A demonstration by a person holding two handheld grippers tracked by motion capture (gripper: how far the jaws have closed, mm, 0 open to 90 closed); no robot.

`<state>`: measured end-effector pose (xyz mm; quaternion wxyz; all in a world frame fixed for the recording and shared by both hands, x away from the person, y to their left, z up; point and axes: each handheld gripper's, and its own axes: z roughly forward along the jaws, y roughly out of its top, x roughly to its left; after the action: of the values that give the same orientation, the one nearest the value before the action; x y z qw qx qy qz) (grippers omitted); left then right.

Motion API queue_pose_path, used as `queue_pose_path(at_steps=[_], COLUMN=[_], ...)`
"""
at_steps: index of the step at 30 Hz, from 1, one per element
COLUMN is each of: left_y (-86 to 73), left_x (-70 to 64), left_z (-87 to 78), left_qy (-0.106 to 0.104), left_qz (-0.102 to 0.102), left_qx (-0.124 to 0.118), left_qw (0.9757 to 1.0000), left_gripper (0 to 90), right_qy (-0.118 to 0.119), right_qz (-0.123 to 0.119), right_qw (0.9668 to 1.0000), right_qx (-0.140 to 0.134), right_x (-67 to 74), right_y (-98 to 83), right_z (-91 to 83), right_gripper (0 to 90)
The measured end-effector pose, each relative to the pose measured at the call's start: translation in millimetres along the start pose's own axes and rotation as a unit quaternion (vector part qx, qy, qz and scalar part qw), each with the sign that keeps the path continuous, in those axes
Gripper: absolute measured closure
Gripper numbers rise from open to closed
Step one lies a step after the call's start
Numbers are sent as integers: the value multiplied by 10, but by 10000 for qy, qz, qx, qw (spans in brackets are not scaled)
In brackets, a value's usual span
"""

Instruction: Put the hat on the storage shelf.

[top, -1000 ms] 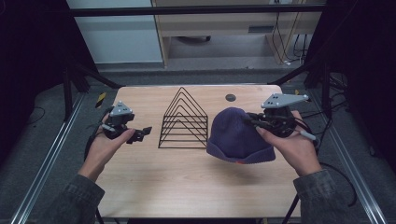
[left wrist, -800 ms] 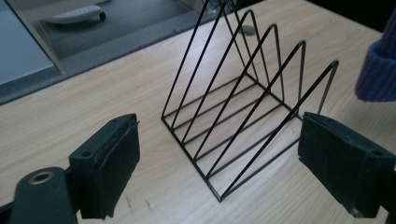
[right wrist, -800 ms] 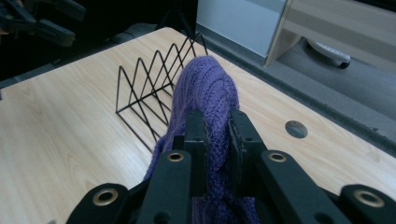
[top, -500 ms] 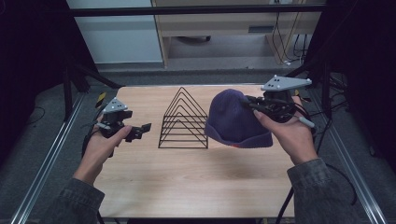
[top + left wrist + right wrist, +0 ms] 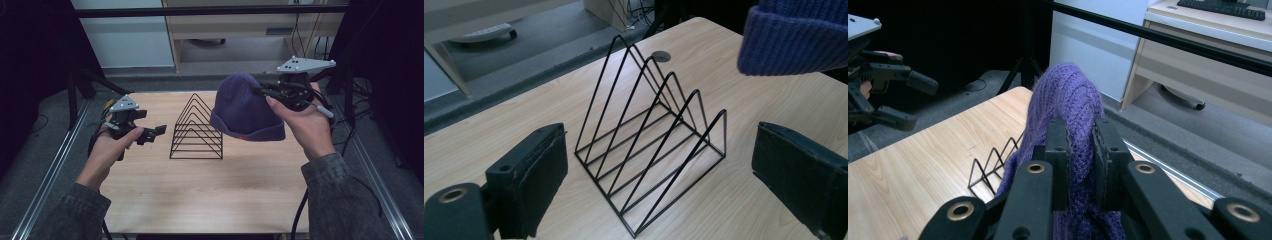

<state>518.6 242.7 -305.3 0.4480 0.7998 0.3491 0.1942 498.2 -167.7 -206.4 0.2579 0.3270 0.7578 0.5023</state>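
The right tongs (image 5: 264,94) are clenched on the knitted fabric of a purple beanie (image 5: 245,107) and hold it in the air above the table (image 5: 210,195), just to the right of a black wire rack (image 5: 196,131). The beanie hangs with its folded brim downward and touches neither the rack nor the table. The left tongs (image 5: 159,132) are released, with nothing between the jaws; the jaws have just been opening. They point toward the rack from its left side, near it but apart. The rack stands upright on the table, its triangular dividers in a row.
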Motion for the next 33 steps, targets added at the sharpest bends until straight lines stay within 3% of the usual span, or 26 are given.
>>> queue_pose_path(at_steps=[5,8,12,23,33], left_y=[28,53,101,182,127], left_x=[-35,-52,-78,-81,-189], left_z=[21,2,-16,159,233], left_qy=[-101,10,-28,-346,-586], left_qz=[105,254,266,382,405], left_qx=[-17,-130,-204,-113,-112], left_qw=[9999,9996,9994,9986,9974], left_gripper=[71,77,77,63,44], right_qy=[19,57,121,415,666], right_qz=[-64,-115,-130,-216,-283], right_qw=[10000,9999,9998,9985,9968], right_qx=[-10,-31,-79,-283,-341], right_x=[52,98,153,347,547], right_y=[113,167,236,503,530], right_z=[76,136,192,401,531], right_gripper=[795,795,795,793,791])
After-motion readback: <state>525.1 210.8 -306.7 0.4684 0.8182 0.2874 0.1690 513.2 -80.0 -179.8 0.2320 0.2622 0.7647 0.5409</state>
